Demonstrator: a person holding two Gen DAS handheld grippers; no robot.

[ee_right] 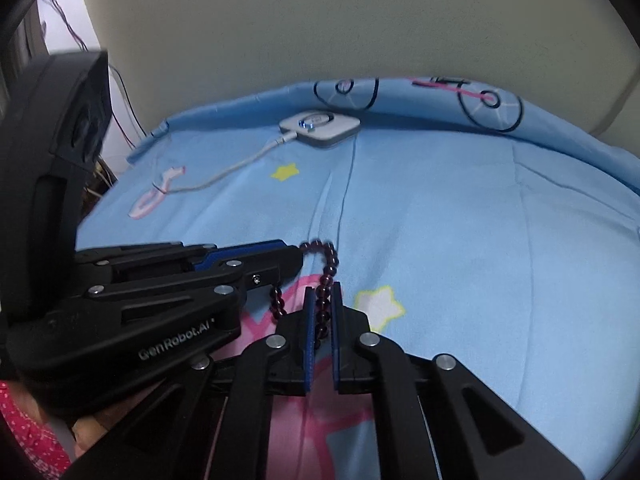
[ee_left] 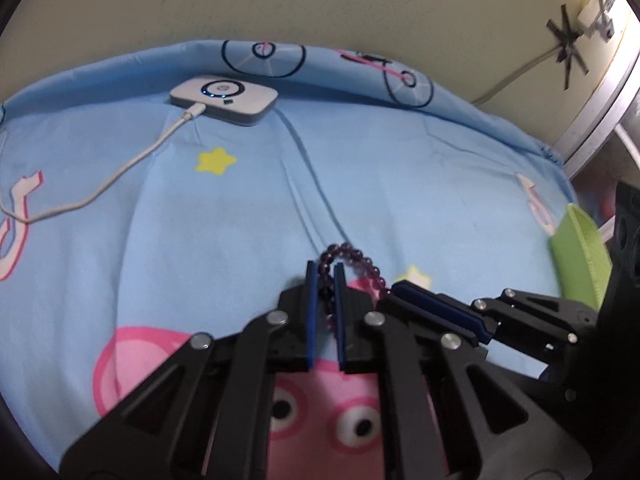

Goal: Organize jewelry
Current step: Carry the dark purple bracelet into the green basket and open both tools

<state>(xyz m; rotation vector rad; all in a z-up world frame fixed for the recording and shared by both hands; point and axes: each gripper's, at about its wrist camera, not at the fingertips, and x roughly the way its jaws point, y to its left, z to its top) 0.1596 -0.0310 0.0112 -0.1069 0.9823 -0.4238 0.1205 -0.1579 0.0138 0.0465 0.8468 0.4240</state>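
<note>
The bed sheet (ee_left: 400,184) is light blue, printed with yellow stars, black-lined bicycles with pink frames, and a big pink cartoon face with white-and-black eyes. The bead bracelet (ee_left: 352,258) is dark purple, and both the left gripper (ee_left: 325,276) and the right gripper (ee_right: 320,292) are black with blue pads on their fingers (ee_left: 312,312). A white and grey device (ee_left: 224,98) glows with a blue ring, its cable (ee_left: 120,172) is white, a green box (ee_left: 580,256) sits at the edge, and the wall (ee_left: 320,4) is cream.
</note>
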